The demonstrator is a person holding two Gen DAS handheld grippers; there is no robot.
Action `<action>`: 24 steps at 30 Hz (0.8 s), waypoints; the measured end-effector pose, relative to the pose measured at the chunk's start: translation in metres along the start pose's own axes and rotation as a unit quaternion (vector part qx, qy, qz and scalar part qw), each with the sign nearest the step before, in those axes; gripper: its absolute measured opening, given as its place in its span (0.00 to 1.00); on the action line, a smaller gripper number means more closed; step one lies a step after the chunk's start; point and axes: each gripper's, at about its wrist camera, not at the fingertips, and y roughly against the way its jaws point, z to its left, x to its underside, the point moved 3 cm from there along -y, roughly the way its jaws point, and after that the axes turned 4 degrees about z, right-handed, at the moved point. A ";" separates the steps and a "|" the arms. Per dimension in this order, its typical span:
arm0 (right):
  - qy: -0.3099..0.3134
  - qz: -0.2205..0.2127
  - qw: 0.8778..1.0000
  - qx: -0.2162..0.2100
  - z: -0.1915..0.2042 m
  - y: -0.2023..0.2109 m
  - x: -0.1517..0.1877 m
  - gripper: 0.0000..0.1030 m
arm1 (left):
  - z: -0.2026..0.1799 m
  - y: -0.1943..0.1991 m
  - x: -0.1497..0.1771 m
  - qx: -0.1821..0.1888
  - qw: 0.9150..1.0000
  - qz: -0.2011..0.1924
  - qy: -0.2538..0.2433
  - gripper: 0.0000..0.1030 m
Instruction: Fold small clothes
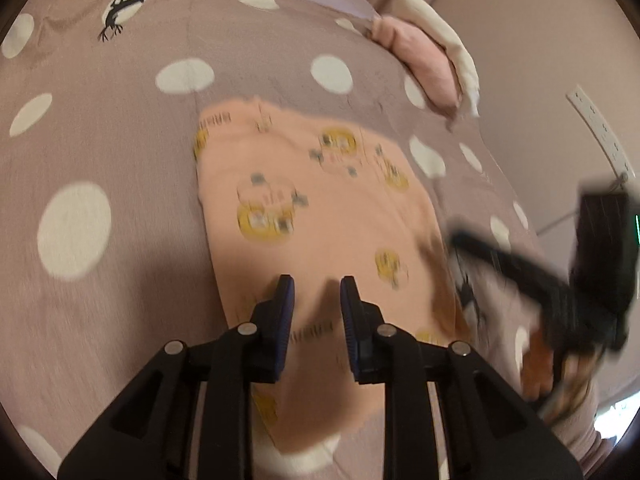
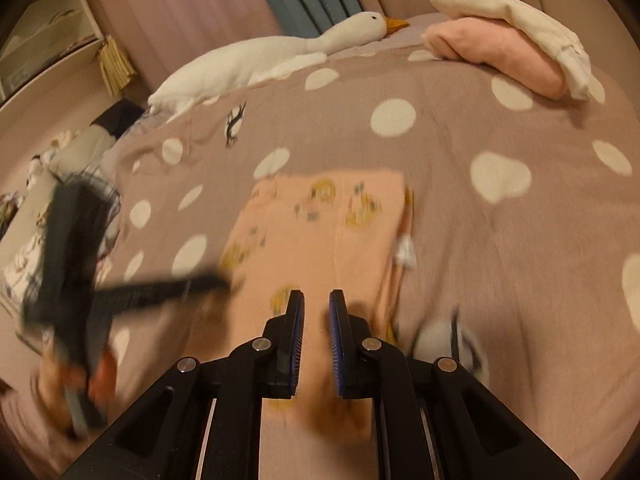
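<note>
A peach printed garment (image 1: 320,216) lies flat on the polka-dot bedspread (image 1: 100,128). The left gripper (image 1: 317,286) hovers over its near edge, fingers parted and holding nothing. The right gripper (image 2: 317,300) does likewise, its gap narrower. At the far right sit a folded pink cloth (image 2: 496,56) and a cream cloth (image 2: 512,16); a plush goose (image 2: 280,56) lies beyond.
</note>
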 end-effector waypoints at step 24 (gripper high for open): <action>0.054 0.061 0.995 0.064 0.011 -0.007 0.028 0.10 | -0.006 0.005 0.042 -0.025 1.000 0.018 -0.002 0.22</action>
